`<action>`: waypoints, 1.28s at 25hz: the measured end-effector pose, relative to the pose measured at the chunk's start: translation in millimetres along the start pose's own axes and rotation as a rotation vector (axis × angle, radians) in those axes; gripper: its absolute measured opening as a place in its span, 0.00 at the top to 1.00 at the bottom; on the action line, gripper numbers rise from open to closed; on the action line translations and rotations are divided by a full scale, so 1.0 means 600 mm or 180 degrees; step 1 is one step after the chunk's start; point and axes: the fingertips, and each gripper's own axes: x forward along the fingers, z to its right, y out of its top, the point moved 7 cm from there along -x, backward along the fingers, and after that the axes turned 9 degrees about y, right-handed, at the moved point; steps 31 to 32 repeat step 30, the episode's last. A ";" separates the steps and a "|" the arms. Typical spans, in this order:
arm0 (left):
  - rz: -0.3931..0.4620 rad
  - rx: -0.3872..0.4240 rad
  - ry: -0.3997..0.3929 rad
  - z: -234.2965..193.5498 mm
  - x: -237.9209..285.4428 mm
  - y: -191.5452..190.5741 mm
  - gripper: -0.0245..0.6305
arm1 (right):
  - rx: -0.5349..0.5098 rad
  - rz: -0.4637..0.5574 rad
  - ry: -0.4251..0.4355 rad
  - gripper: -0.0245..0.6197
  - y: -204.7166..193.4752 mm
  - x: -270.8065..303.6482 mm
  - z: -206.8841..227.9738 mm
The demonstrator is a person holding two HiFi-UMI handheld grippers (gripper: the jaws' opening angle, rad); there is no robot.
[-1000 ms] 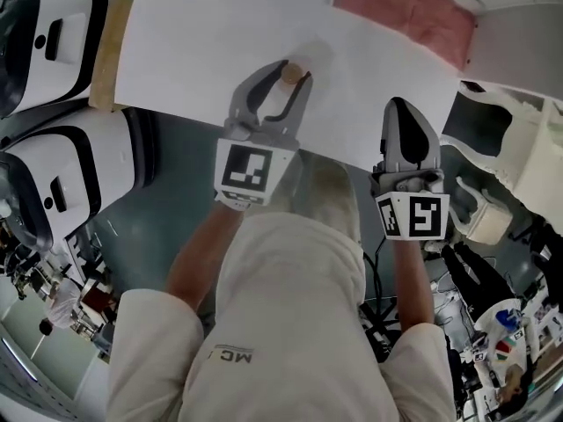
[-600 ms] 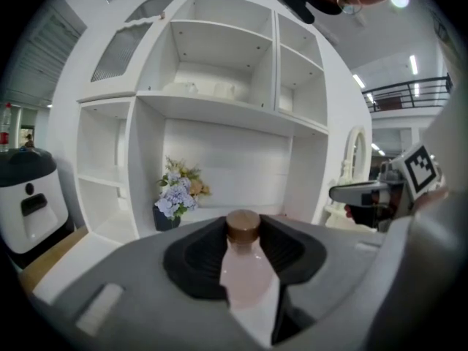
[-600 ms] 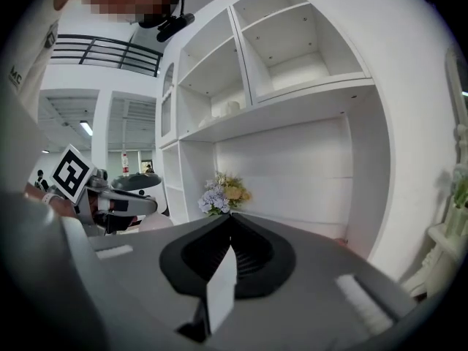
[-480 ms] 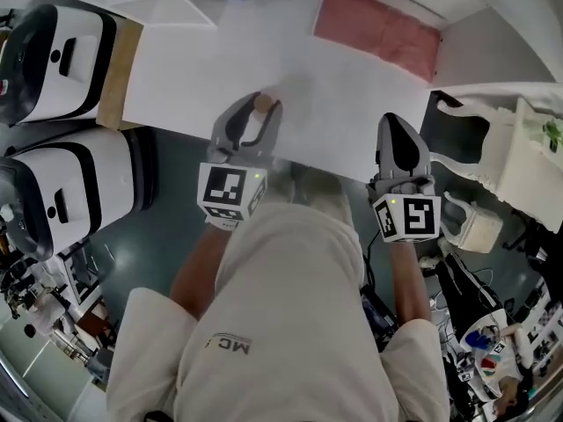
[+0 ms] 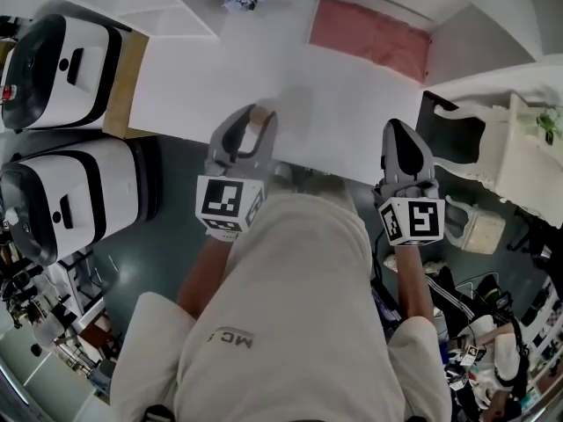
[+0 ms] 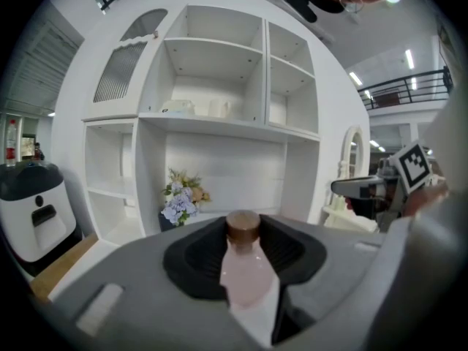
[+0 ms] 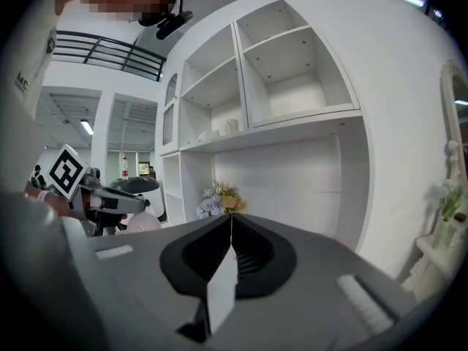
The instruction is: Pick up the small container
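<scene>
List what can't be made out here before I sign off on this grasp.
- small container: its base, in the left gripper view, is sunk between the jaws of the left gripper. The head view shows only its brown cap.
- things on the upper shelf: in the left gripper view, too small to name.
- table: its near edge, in the head view, is partly covered by the person's torso.

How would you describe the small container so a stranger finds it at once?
Start at the white table. Over its near edge, the left hand-held gripper holds the container. It is a pale pink bottle with a brown cap, unlike the flat pink cloth behind.
</scene>
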 end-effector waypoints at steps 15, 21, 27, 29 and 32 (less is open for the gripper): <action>-0.0011 -0.0031 0.0025 0.020 -0.024 -0.008 0.75 | 0.0068 -0.0010 -0.0004 0.98 -0.009 -0.031 -0.001; -0.0027 -0.0009 0.0021 0.026 -0.025 -0.008 0.75 | 0.0064 -0.0008 0.0049 0.97 -0.013 -0.030 -0.006; -0.0034 -0.0019 0.0002 0.033 -0.023 -0.009 0.75 | 0.0048 0.0008 0.0064 0.97 -0.014 -0.035 -0.004; -0.0035 -0.0028 0.0003 0.031 -0.022 -0.010 0.75 | 0.0046 0.0011 0.0065 0.97 -0.014 -0.034 -0.005; -0.0037 -0.0030 0.0004 0.031 -0.022 -0.011 0.75 | 0.0044 0.0013 0.0066 0.97 -0.014 -0.033 -0.006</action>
